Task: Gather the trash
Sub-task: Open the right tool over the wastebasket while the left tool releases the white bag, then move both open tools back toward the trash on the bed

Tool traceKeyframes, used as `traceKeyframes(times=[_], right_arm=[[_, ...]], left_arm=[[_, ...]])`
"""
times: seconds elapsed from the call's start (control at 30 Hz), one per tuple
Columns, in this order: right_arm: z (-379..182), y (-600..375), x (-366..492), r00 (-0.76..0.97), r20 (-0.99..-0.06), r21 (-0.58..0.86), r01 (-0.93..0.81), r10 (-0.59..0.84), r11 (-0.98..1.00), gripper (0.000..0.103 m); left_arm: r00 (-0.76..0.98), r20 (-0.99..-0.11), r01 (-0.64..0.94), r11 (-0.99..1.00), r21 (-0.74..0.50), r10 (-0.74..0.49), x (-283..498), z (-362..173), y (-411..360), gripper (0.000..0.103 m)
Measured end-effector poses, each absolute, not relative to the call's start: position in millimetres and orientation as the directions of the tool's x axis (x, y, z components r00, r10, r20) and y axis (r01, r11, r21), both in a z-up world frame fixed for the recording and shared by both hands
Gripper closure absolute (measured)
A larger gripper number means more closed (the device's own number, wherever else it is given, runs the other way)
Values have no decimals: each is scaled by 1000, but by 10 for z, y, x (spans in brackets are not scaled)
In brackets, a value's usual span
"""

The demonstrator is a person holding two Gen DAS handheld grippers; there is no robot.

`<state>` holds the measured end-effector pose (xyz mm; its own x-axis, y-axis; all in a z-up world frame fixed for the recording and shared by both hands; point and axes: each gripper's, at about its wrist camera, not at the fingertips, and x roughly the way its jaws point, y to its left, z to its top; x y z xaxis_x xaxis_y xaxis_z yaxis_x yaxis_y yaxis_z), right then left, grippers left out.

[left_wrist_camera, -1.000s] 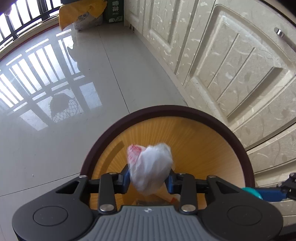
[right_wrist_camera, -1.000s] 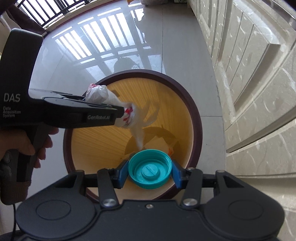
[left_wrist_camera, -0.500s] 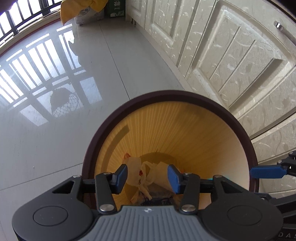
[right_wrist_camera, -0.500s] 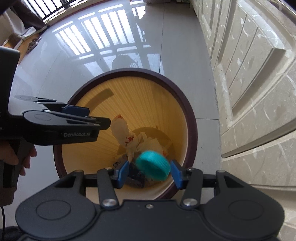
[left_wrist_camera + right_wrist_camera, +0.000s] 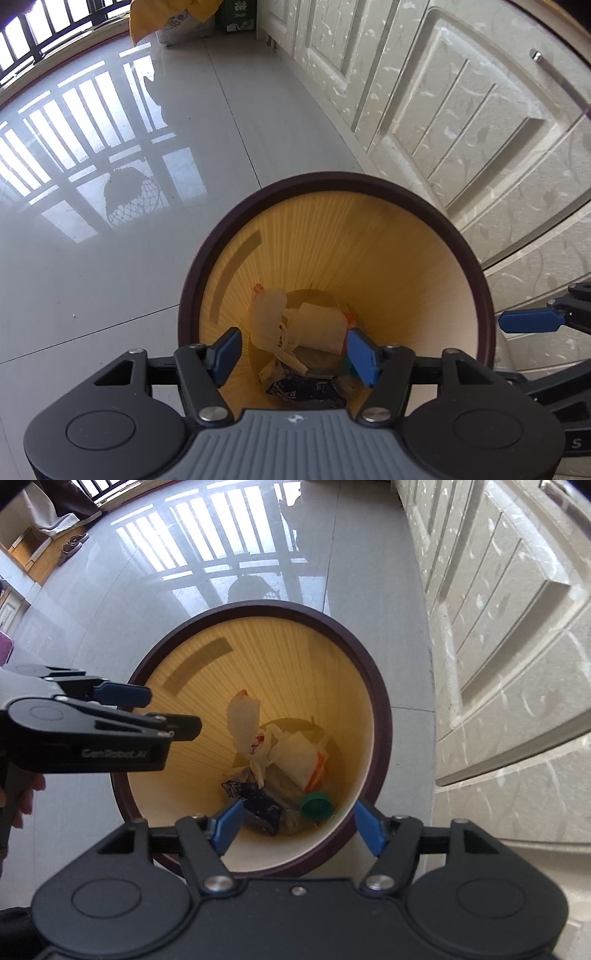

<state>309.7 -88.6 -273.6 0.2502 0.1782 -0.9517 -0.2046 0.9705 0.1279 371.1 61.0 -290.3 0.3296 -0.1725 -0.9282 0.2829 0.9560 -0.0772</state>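
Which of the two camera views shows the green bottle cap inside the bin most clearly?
The right wrist view: the green bottle cap lies in plain sight at the bottom of the bin, beside the dark wrapper. In the left wrist view it is almost hidden behind a blue finger.

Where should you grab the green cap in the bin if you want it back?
Take the green cap across its round rim, coming straight down from above. It lies at the bottom of the bin, close to the near wall, so no sideways approach looks possible.
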Motion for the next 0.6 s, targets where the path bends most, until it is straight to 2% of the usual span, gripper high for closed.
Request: traceKeyframes(times=[0.2, 0.37, 0.6], right_arm=[[-2621, -909, 3036, 266, -949, 116, -210, 171, 971, 28], [-2507, -949, 2966, 289, -946, 93, -195, 148, 976, 22], [-2339, -961, 2845, 325, -937, 66, -193, 128, 979, 12]], left_arm=[[341, -926, 267, 961, -70, -162, 3615, -2716, 655, 27], [343, -927, 226, 971, -73, -150, 3464, -2611, 764, 23], [349, -926, 172, 981, -87, -143, 3214, -2481, 917, 9]])
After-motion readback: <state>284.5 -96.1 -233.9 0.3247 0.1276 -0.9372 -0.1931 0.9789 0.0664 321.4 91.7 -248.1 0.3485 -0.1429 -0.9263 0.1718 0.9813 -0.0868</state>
